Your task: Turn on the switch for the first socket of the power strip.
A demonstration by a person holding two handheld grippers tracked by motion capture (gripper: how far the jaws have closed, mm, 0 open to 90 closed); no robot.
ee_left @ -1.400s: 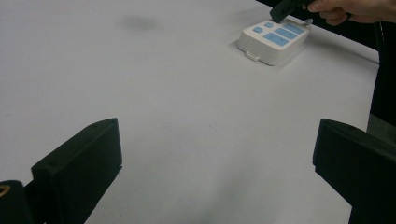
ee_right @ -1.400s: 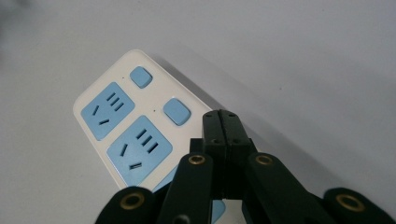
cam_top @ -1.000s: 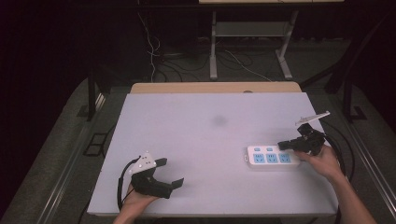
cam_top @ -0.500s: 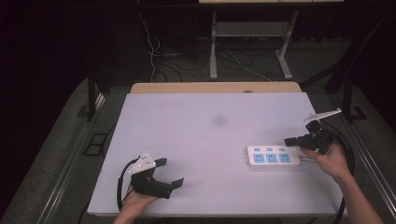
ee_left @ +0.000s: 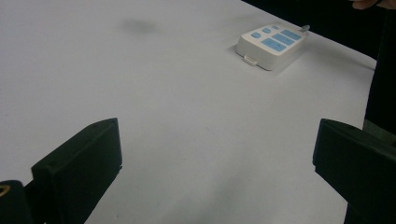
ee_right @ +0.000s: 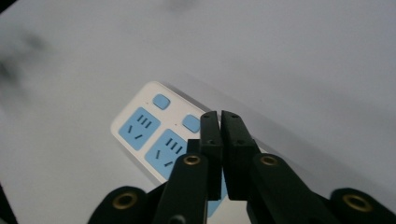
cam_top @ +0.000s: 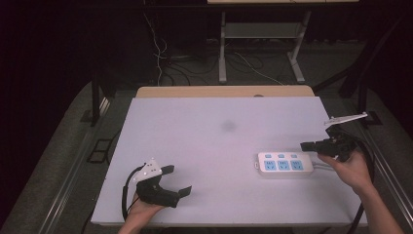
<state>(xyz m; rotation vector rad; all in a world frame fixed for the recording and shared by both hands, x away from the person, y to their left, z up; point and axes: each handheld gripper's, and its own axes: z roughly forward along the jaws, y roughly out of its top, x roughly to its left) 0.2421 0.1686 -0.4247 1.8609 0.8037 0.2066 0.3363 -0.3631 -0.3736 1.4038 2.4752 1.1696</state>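
Note:
A white power strip [cam_top: 285, 164] with blue sockets and switches lies on the right part of the white table [cam_top: 209, 146]; it also appears far off as the power strip [ee_left: 272, 43] and close up as the power strip [ee_right: 156, 137]. My right gripper [cam_top: 308, 145] hovers just above the strip's right end, its jaws pressed together with nothing between them; the right gripper [ee_right: 219, 116] points down at the sockets. My left gripper [cam_top: 178, 183] rests near the table's front left edge, jaws wide apart and empty; between its fingers [ee_left: 79, 163] lies bare table.
A faint dark smudge [cam_top: 228, 126] marks the table's middle. Behind the table stand a wooden edge [cam_top: 224, 91], metal stand legs [cam_top: 222, 58] and loose cables [cam_top: 160, 53] on the floor. The strip's cord [cam_top: 324, 168] trails right under the hand.
My right gripper has drawn back to the right and lifted slightly off the power strip. The left gripper and the strip have stayed put.

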